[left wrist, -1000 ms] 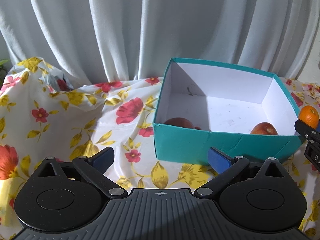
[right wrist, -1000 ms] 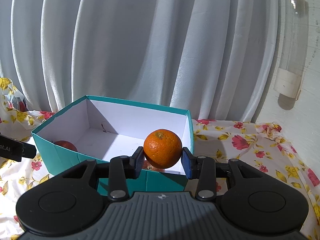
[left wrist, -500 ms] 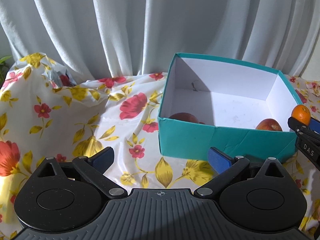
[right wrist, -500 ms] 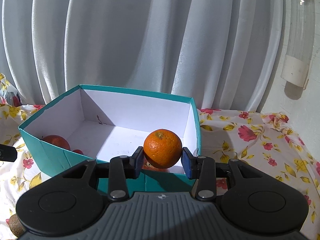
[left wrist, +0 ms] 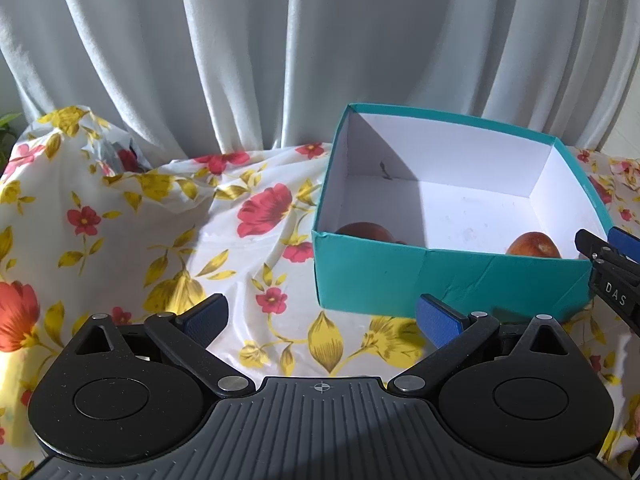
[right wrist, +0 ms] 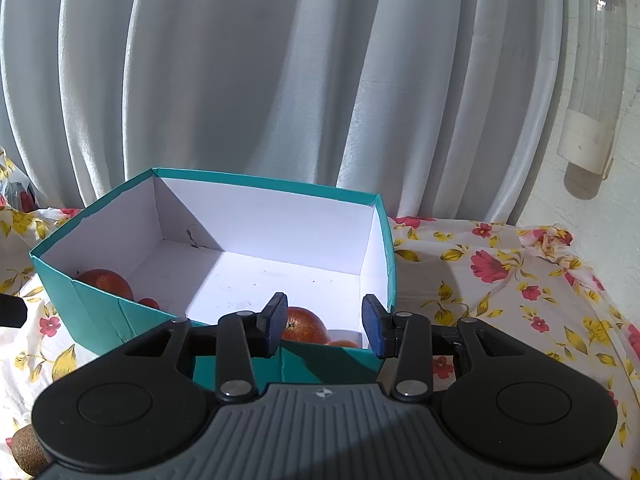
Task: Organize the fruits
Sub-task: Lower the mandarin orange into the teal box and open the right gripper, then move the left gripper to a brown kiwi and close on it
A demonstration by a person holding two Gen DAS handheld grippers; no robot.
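A teal box with a white inside (right wrist: 384, 248) (left wrist: 400, 280) stands on the flowered cloth. My right gripper (right wrist: 325, 325) is open and empty over the box's near right corner. The orange (right wrist: 343, 343) lies low in that corner, mostly hidden by the wall, beside a red apple (right wrist: 306, 326) (left wrist: 534, 245). Another red apple (right wrist: 106, 282) (left wrist: 366, 230) and a small red fruit (right wrist: 149, 303) lie in the box's left corner. My left gripper (left wrist: 320, 318) is open and empty, over the cloth in front of the box. The right gripper's tip (left wrist: 608, 258) shows at the left wrist view's right edge.
A brown kiwi (right wrist: 26, 450) lies on the cloth at the right wrist view's lower left. White curtains hang behind the table. A clear bottle (right wrist: 592, 80) hangs on the wall at right. Bunched cloth (left wrist: 80, 148) rises at far left.
My right gripper has opened and let go of the orange, which now lies in the box's near right corner. The left gripper has drawn back slightly.
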